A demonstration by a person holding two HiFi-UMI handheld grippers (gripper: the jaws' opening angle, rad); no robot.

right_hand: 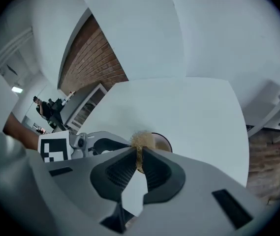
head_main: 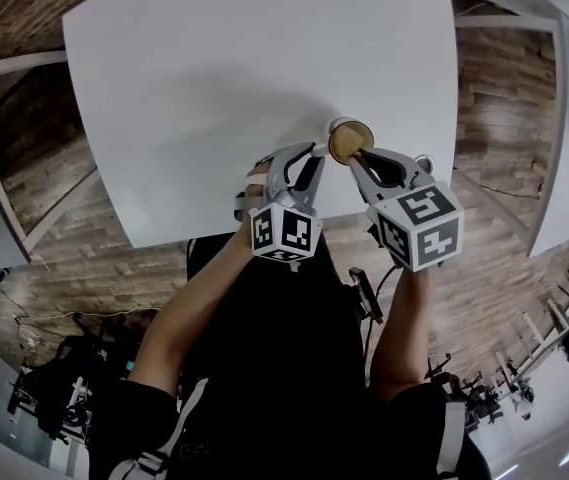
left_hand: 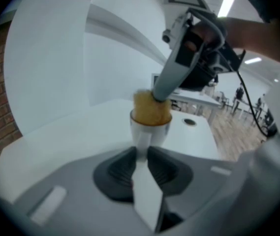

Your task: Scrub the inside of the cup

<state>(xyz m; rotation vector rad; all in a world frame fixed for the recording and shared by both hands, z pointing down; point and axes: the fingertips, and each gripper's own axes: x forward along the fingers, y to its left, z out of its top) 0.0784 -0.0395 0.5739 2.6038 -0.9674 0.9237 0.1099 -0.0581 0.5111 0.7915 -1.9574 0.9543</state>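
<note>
Head view: the left gripper [head_main: 313, 151] and right gripper [head_main: 360, 155] are meeting over the cup [head_main: 337, 126], which is sitting on the white table [head_main: 214, 78] close to its near edge. From this angle the cup is showing only as a pale rim around a golden-brown disc, and neither pair of jaws can be read.

Left gripper view: its jaws are standing almost together, pinching the near side of the white cup (which part of the cup they are pinching cannot be told). It is also showing what the head view is not: the golden scrubber [left_hand: 151, 108] is filling the cup's mouth and bulging above the rim, with the right gripper coming down onto it from above.

Right gripper view: its jaws are closing tightly on the fibrous scrubber, with a little of the cup's brownish inside showing just beyond.

Surface: the tabletop is lying plain and white around the cup.

Room: wood-plank flooring [head_main: 494, 98] is running around the table, a brick wall [right_hand: 93, 63] is showing in the right gripper view, and ceiling strip lights [left_hand: 226, 5] are glowing in the left gripper view.
</note>
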